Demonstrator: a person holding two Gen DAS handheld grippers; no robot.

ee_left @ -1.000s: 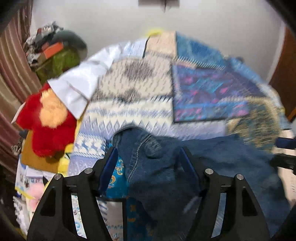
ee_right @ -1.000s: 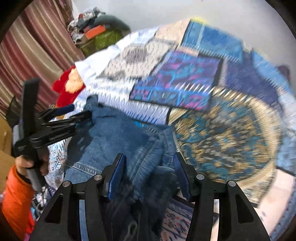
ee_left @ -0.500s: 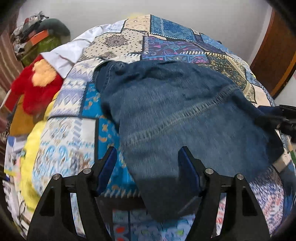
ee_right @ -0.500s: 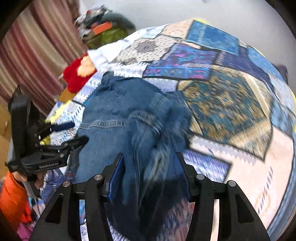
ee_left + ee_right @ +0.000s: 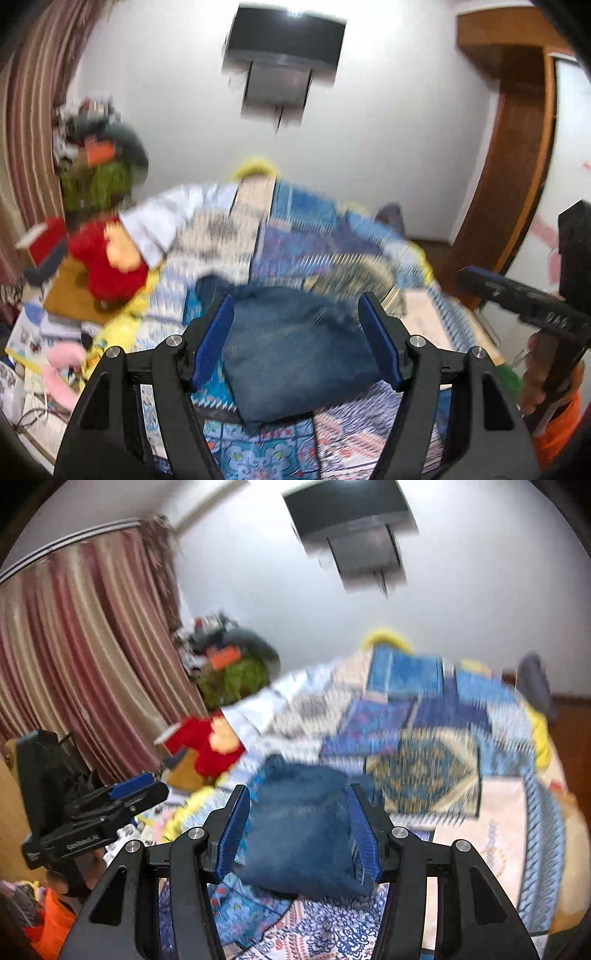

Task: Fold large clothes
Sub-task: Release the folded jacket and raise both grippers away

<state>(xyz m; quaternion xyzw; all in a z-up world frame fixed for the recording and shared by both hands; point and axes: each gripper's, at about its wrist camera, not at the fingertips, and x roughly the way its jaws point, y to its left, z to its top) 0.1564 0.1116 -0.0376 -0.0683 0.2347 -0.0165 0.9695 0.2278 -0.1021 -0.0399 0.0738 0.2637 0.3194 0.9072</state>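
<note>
The folded blue jeans (image 5: 295,350) lie on the patchwork bedspread (image 5: 424,775) near the bed's close edge, while the left gripper (image 5: 297,334) and right gripper (image 5: 299,832) hover above, fingers apart and empty.

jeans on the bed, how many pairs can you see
1. The folded jeans lie on the patchwork bedspread near its front edge, right of the red plush toy. More denim could be hidden in the clothes pile by the wall.
</note>
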